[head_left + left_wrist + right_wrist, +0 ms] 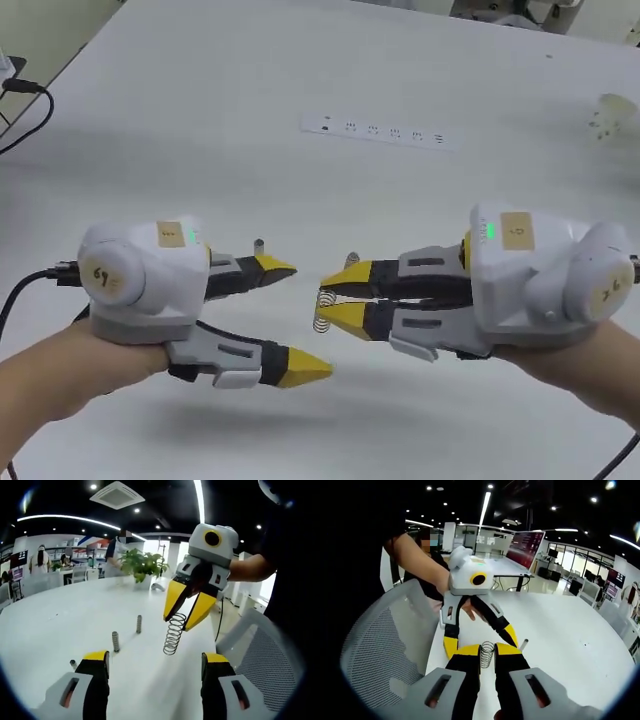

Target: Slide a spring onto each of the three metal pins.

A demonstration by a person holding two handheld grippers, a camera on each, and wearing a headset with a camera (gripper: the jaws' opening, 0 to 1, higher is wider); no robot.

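The spring (174,634) is clamped in the right gripper (335,298), clear of the table (200,120); the left gripper (308,318) is held empty, jaws apart. In the left gripper view coils are seen on a near pin (115,641) and a far pin (139,624); a short stub (73,664) is judged the last, bare pin. In the head view such detail is too small to be told

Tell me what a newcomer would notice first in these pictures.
The right gripper, centre right in the head view, is shut on a spring that dangles from its yellow tips. Facing it, the left gripper is open over the white table. Beyond the spring in the left gripper view, two pins seem to wear springs already.
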